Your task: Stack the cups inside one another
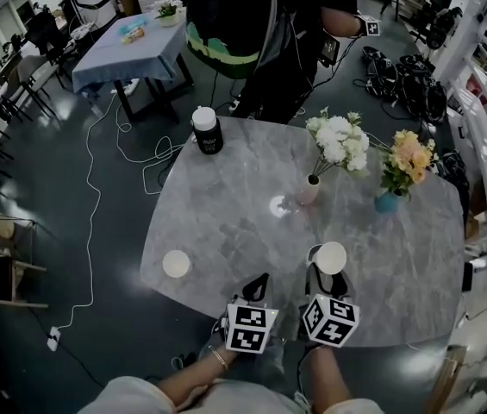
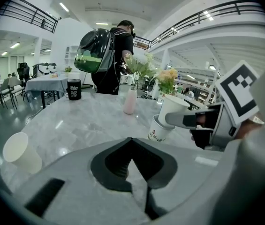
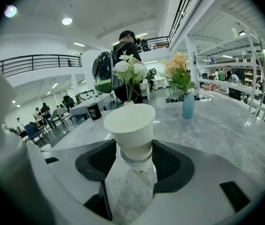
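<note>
the right gripper (image 3: pixel 134 159) has its fingers (image 3: pixel 172 161) closed narrow on the sides of a plain white upper cup (image 3: pixel 131 125), whose base is just inside the mouth of a printed cup (image 3: pixel 140 167) standing on the grey desk (image 1: pixel 243 205). in the left gripper view, the upper cup (image 2: pixel 172 108) leans toward the right of the frame, so its long axis is not in line with the printed cup (image 2: pixel 159 131) below. by my reading the nesting is only partly done, and it needs a straightening and a push down.

the left gripper (image 2: pixel 132 142) holds nothing; its fingers (image 2: pixel 116 161) meet at the tips. it sits low in the centre of the head view (image 1: pixel 259 285), just beside the right gripper.

the relation that matters next is the loose cup (image 1: pixel 176 264). it stands apart toward the lower left of the head view, near the desk edge, apparently mouth up with its axis vertical. it lies on the far side of the left gripper from the pair of cups, so the empty left gripper is the nearer one, and it would have to open before closing on that cup.
</note>
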{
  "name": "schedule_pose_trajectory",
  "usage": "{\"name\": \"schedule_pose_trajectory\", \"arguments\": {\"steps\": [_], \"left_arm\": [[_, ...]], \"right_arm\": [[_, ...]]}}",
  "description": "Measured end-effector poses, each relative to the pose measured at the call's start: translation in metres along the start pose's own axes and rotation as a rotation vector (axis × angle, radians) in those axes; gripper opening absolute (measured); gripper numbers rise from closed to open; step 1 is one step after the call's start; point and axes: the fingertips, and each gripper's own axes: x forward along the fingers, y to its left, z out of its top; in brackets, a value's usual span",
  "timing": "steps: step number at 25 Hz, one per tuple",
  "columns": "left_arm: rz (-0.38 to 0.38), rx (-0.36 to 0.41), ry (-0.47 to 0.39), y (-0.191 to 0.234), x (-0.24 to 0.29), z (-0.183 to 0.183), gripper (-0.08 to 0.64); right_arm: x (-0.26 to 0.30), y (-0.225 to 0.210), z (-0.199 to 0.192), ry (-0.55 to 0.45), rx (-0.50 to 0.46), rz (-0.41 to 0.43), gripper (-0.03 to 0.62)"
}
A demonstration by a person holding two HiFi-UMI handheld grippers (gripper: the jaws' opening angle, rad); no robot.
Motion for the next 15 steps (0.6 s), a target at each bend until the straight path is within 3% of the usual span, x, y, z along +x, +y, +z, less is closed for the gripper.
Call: {"name": "schedule_pose_trajectory", "arguments": {"steps": [15], "left_arm": [[0.000,-0.001,0.002,0.001,0.002,-0.002,-0.005]], "right_arm": [[0.005,0.001,-0.012,0.040,0.006,0.019,0.236]]}}
